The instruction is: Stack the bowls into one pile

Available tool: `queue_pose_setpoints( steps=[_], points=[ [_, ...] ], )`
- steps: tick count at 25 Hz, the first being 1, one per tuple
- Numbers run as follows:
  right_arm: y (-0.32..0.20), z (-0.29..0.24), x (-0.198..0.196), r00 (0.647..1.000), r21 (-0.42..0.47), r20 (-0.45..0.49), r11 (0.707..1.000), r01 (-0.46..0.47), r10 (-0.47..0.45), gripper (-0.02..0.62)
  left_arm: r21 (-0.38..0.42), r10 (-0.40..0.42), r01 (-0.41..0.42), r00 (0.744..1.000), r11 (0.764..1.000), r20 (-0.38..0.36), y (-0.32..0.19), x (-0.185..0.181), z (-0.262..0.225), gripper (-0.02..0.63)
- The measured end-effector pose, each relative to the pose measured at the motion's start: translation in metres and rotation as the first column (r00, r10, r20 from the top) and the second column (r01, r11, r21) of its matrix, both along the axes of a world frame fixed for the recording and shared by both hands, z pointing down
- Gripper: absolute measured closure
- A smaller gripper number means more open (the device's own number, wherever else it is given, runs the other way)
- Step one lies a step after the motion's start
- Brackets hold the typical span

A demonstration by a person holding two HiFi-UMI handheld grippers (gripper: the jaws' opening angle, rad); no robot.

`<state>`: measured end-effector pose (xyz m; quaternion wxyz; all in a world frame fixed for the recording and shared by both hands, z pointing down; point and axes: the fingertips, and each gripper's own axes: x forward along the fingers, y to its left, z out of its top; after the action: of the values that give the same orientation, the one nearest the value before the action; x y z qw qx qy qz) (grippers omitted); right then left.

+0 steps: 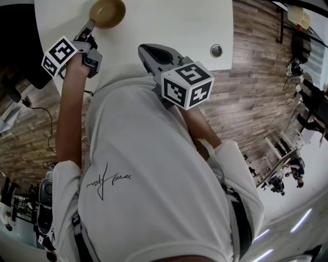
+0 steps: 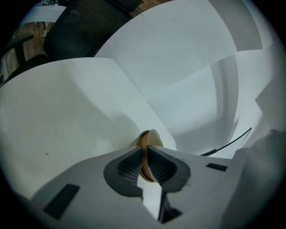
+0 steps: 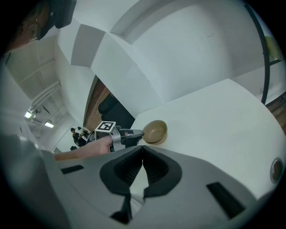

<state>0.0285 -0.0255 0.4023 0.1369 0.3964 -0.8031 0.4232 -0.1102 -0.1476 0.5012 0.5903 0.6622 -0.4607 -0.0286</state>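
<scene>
A tan bowl [image 1: 107, 12] rests on the white table [image 1: 169, 23] near its far left. In the right gripper view the tan bowl [image 3: 155, 131] seems to sit in a second one, but I cannot tell for sure. My left gripper [image 1: 90, 24] is shut on the bowl's near rim. In the left gripper view the thin rim [image 2: 149, 138] stands on edge, pinched between the ribbed pads of the left gripper [image 2: 145, 156]. My right gripper [image 1: 147, 51] hovers over the table's near side, to the right of the bowl. The right gripper [image 3: 142, 148] is shut and holds nothing.
A round metal grommet [image 1: 216, 50] sits in the table near its front right edge. Wooden floor [image 1: 256, 77] lies to the right of the table, and a black chair [image 1: 18, 46] stands at the left. People and furniture show far off at the right.
</scene>
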Motion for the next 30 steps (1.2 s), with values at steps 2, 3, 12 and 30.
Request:
queue_pose_setpoints(
  steps=[2,3,12,30],
  points=[
    [0.000,0.000,0.000,1.000,0.002,-0.001,1.000,-0.001,0.001,0.584,0.002,0.003,-0.003,1.000,1.000,0.009,0.000,-0.001,0.000,0.574],
    [0.000,0.000,0.000,1.000,0.004,-0.001,1.000,-0.001,0.001,0.584,0.005,0.006,-0.006,1.000,1.000,0.018,0.000,-0.001,0.000,0.574],
    [-0.004,-0.003,0.007,1.000,0.013,0.003,1.000,-0.017,0.017,0.583,0.032,-0.004,0.001,0.997,0.999,0.081,0.001,-0.006,-0.005,0.529],
    [-0.008,0.003,0.023,0.996,0.047,-0.078,0.998,0.045,-0.041,0.584,0.096,0.091,-0.114,0.972,0.989,0.216,0.064,0.001,-0.017,0.531]
  ],
)
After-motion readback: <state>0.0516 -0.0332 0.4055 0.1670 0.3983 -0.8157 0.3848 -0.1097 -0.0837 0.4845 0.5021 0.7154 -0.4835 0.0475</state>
